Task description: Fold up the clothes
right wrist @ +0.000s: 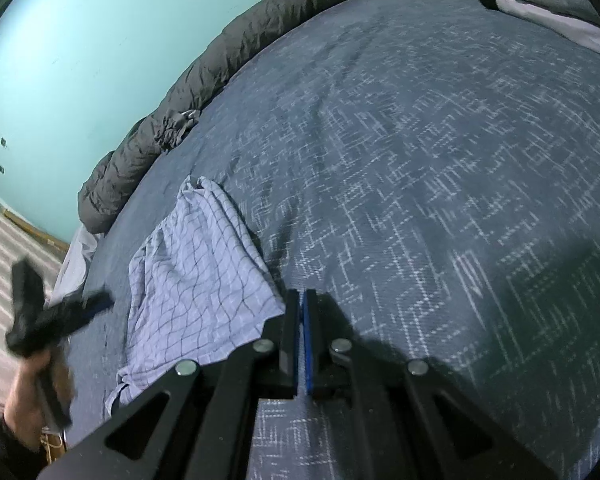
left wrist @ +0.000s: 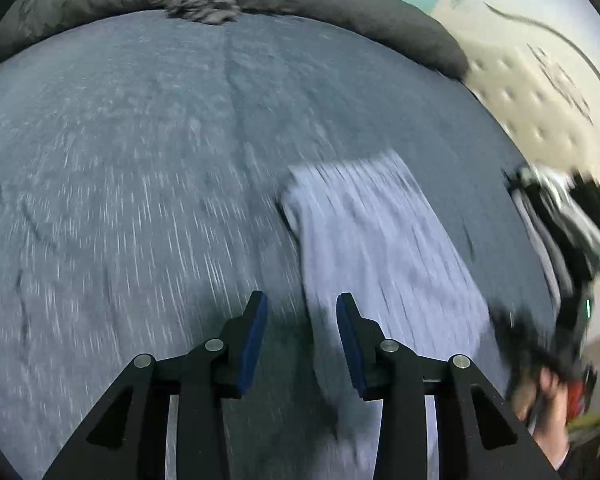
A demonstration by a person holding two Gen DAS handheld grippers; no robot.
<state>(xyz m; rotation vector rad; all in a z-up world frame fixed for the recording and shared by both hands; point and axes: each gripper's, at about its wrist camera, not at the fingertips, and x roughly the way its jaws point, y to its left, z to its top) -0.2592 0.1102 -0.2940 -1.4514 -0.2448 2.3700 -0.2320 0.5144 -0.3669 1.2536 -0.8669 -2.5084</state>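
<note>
Black right tongs (right wrist: 301, 300) of mine, blue pads pressed together on nothing, hang just beside the near right corner of the pale checked cloth garment (right wrist: 188, 280), stretching away lengthwise on the blue patterned bed (right wrist: 420, 160), while my left tongs (left wrist: 302, 312) gape apart, empty, at its opposite edge.

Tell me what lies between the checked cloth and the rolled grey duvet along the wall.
Only bare blue patterned bedspread separates the checked cloth from the grey duvet; the right wrist view shows it best.

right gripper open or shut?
Shut. In its own wrist view the right gripper has its pads together, no gap, beside the checked cloth's corner; whether cloth is pinched, cannot tell.
</note>
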